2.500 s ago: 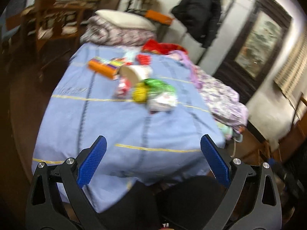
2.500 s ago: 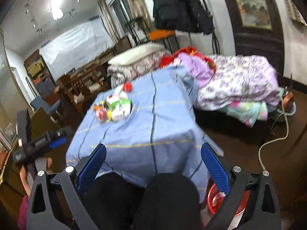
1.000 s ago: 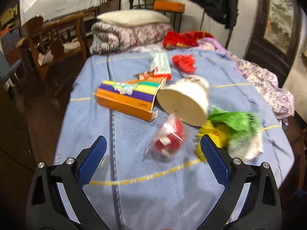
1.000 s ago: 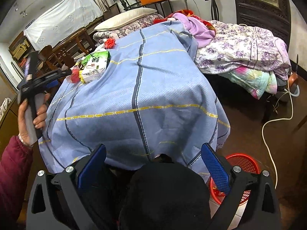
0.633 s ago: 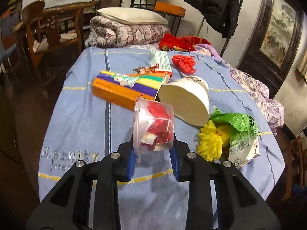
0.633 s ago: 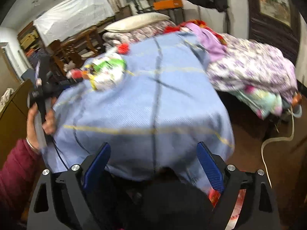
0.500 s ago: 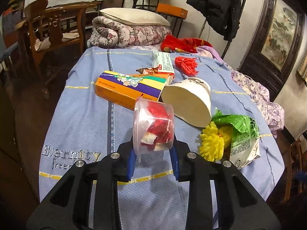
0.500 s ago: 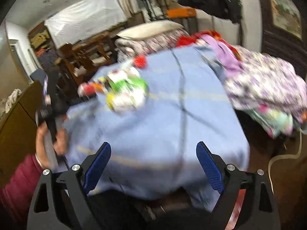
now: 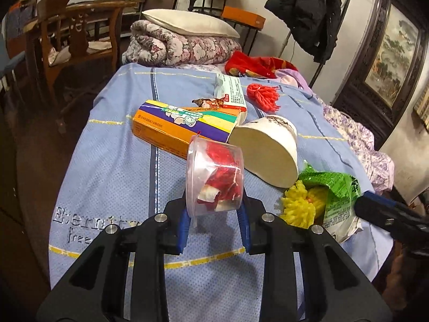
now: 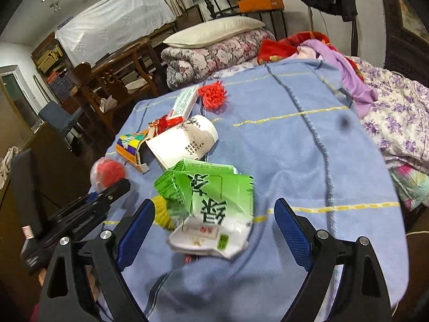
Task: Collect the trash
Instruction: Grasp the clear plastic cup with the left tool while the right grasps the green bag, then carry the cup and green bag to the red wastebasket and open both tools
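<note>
Though perhaps crumpled inside, clear round cup [image 9: 215, 178].

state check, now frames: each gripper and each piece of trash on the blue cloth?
Left gripper: shut on the clear cup.
Clear cup: held off the cloth, tipped sideways, red scraps inside.
Right gripper: open, holding nothing, over the green bag.
Green bag: crumpled, lying flat.
Paper bowl: on its side.
Orange box: lying flat, end flap open.
</note>
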A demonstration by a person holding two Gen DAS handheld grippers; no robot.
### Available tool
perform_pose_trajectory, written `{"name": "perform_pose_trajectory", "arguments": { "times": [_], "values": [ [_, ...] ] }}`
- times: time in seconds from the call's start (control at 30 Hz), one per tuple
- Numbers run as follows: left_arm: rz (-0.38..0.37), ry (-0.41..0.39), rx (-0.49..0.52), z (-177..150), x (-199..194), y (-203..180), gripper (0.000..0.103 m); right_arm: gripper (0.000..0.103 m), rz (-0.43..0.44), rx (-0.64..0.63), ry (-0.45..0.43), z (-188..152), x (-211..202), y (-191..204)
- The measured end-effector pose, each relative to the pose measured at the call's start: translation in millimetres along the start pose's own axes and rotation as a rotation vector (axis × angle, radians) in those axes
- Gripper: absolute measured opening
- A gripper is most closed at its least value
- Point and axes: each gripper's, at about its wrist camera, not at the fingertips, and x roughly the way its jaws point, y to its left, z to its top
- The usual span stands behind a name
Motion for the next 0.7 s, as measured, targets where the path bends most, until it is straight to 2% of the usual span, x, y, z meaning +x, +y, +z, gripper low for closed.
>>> {"name": "perform_pose_trajectory", "arguments": {
  "times": [0.03, 0.1, 0.13, 0.27, 0.37, 0.47, 0.57, 0.7],
  "values": [
    [-0.008, 0.001, -0.008, 1, 0, 2, 0.032, 0.089, -0.006, -0.005, 0.007, -1, 5, 2],
    [-0.034, 0.009, -0.033, 2, 1, 6, 0.032, 0.066, -0.009, -0.014, 0.016, -5, 12, 3],
    [-0.045, 0.013, -0.047, 2, 2, 9, 0.032, 0.059, 0.004, -0.017, 0.02, -7, 13, 4],
    [-0.088, 0.023, -0.117, 4, 3, 21, 0.032, 0.049, -0.006, -0.025, -0.067, -9, -10, 7],
    [-0.092, 0.019, -0.118, 3, 1, 22, 0.032, 0.048, 0.013, -0.023, -0.117, -7, -36, 5],
    [-0.064, 0.003, -0.075, 2, -3, 13, 0.032, 0.047, 0.0, -0.009, -0.157, -8, -60, -6],
    [-0.038, -0.012, -0.03, -2, -7, 4, 0.032, 0.047, 0.004, 0.039, -0.177, -12, -79, -24],
    [-0.055, -0.011, -0.001, -7, -14, -2, 0.032, 0.047, 0.006, 0.086, -0.188, -20, -103, -46]
  ]
}}
